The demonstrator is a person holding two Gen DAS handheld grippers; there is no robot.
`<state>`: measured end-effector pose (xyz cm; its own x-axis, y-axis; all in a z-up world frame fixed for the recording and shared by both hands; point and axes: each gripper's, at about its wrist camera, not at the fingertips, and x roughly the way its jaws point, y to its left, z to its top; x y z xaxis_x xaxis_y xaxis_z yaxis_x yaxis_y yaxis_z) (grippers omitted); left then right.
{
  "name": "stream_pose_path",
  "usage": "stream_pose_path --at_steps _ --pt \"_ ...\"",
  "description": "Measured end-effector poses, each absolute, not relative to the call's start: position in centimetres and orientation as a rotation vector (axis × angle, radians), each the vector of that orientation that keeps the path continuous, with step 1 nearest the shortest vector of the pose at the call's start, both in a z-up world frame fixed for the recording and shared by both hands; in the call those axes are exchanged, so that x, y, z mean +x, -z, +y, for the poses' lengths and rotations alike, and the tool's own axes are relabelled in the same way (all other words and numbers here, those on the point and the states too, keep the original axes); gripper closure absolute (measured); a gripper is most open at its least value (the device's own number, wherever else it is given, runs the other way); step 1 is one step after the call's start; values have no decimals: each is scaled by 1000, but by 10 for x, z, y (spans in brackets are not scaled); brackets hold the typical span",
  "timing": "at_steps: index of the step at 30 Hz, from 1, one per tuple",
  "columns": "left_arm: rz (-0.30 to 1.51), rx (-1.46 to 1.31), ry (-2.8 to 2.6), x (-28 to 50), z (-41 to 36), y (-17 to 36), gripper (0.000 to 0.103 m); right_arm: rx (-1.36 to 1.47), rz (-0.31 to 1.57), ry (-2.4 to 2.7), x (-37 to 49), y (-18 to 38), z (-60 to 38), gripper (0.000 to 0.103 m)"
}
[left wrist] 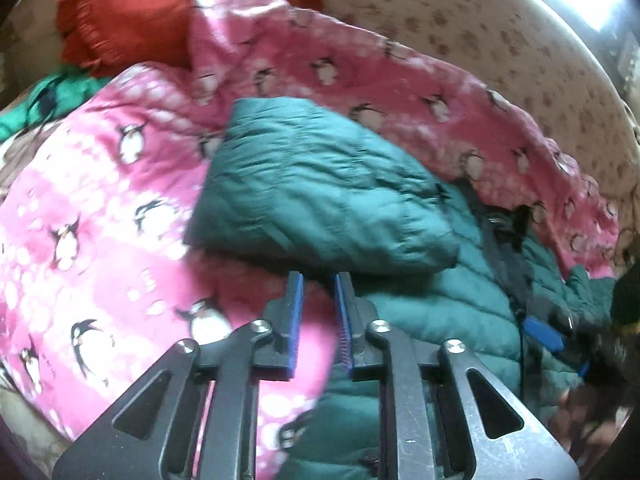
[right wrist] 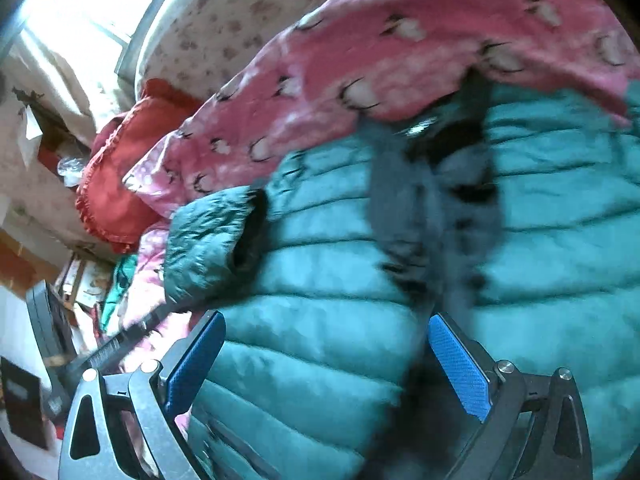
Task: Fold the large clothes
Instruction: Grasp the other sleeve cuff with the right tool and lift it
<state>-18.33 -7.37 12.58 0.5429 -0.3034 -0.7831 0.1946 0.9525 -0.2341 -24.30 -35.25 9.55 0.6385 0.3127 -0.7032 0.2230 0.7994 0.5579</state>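
Jacket: a teal quilted puffer jacket lies spread on a pink penguin-print blanket, its dark front opening and zipper line running up the middle in the right wrist view.
Sleeve: one sleeve is folded over across the jacket's body; its cuff shows as a dark round opening in the right wrist view.
Left gripper: it hangs over the jacket's edge where teal meets pink, tips just short of the folded sleeve. Its blue pads stand a narrow gap apart, with nothing clamped between them; the jaws are loose, pressing on no cloth.
Right gripper: it points down at the jacket's quilted front, jaws spread wide. The blue pads sit well apart with quilted fabric showing between them, but neither pad presses on it; the grip is released.
Blanket: the pink blanket also rises in a bunched ridge behind the jacket, overlapping its top edge by the collar.
Surroundings: a red fringed cushion lies beyond the blanket, a scrap of bright green cloth beside it, and a pale floral sheet covers the bed behind.
Sharpness: both views are smeared, so fine detail around the collar is hard to read.
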Motion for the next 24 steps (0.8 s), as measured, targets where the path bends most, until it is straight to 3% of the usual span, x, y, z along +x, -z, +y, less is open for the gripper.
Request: stream_pose_path --at_steps 1,3,9,15,17,20,24 --pt "951 -135 289 -186 -69 -123 55 666 893 -76 -231 -94 -345 7" --pt "941 -167 278 -190 -61 -117 38 669 896 -110 -212 -92 -335 13" --pt "951 -201 276 -195 -50 -106 38 621 913 -178 -159 -89 -304 18" --pt "999 -235 270 -191 -45 -94 38 578 949 -194 -129 -75 -283 55" --pt "1002 -253 269 -191 -42 -93 38 596 959 -196 -125 -68 -284 77" --pt "1001 -260 255 -192 -37 -93 38 576 924 -176 -132 -73 -286 85" --pt "998 -290 248 -192 -30 -95 38 482 856 -152 -153 -97 -289 87"
